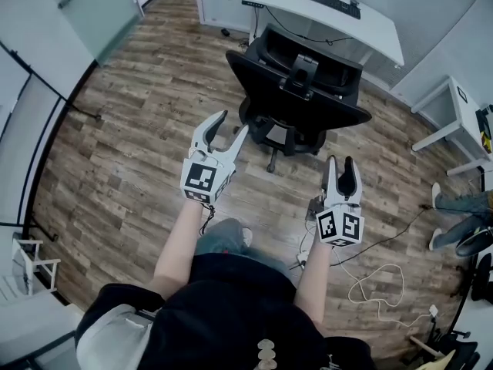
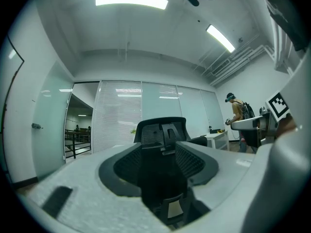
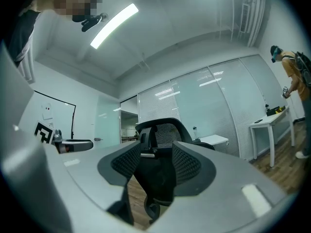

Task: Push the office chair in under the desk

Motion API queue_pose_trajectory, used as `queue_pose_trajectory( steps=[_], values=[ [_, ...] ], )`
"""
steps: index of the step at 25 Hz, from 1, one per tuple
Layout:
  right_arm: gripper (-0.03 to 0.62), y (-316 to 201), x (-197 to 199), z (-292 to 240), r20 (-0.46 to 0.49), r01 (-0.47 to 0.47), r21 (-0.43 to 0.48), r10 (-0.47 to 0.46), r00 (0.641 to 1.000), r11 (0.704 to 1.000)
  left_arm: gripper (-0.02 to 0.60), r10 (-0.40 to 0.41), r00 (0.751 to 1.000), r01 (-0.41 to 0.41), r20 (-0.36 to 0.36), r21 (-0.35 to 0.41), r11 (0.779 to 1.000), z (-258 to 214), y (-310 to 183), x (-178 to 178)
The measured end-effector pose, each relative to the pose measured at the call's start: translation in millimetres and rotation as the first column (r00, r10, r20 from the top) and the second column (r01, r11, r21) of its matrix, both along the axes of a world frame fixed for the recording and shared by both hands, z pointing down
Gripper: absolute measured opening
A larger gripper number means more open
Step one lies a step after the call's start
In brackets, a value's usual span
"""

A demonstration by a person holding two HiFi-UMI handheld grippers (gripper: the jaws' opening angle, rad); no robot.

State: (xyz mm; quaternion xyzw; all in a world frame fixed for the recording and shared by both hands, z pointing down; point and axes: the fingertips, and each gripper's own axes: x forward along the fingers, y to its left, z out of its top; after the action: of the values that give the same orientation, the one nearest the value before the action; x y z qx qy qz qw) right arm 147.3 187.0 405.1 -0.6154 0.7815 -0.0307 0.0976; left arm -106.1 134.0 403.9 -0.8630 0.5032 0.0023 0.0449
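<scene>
Risks: if the push runs off-line, the office chair [image 1: 296, 91] could clip the bench [image 1: 370, 29] edge or a leg. It's on castors, so an off-centre shove likely spins it instead of rolling it in. Hard fingers may skid on the backrest.

Left gripper [image 1: 233, 123] and right gripper [image 1: 340, 163]: fingers released, empty, short of the chair.

Chair: black, mesh back with headrest, back toward the person, on the wood floor just out from the bench, not tucked in.

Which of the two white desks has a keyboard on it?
The long desk beyond the chair: a black keyboard lies on it. The small table at right shows none.
</scene>
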Motion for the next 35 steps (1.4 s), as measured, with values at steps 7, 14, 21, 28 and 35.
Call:
queue_pose_trajectory(
  steps=[7,14,21,28,35],
  values=[
    [0.192,-10,8,7,0.014,0.020,-0.011,-0.020,1.000,1.000,0.204,-0.029,0.999,0.029,0.015,-0.020,0.999,8,-1,-1],
    [0.192,-39,8,7,0.009,0.019,-0.006,-0.019,1.000,1.000,0.204,-0.023,1.000,0.024,0.017,-0.020,1.000,15,-30,2],
    [0.192,-91,15,5,-0.001,-0.005,-0.002,0.005,1.000,1.000,0.204,0.012,0.999,-0.011,0.037,-0.014,1.000,17,-92,16],
    [0.192,-148,22,3,0.000,-0.027,-0.013,0.027,1.000,1.000,0.204,0.050,0.997,-0.049,0.055,-0.009,0.999,8,-159,32],
    [0.192,-183,23,-2,0.004,-0.047,-0.034,0.048,0.999,0.998,0.204,0.101,0.993,-0.099,0.059,-0.026,0.995,4,-195,44]
  ],
)
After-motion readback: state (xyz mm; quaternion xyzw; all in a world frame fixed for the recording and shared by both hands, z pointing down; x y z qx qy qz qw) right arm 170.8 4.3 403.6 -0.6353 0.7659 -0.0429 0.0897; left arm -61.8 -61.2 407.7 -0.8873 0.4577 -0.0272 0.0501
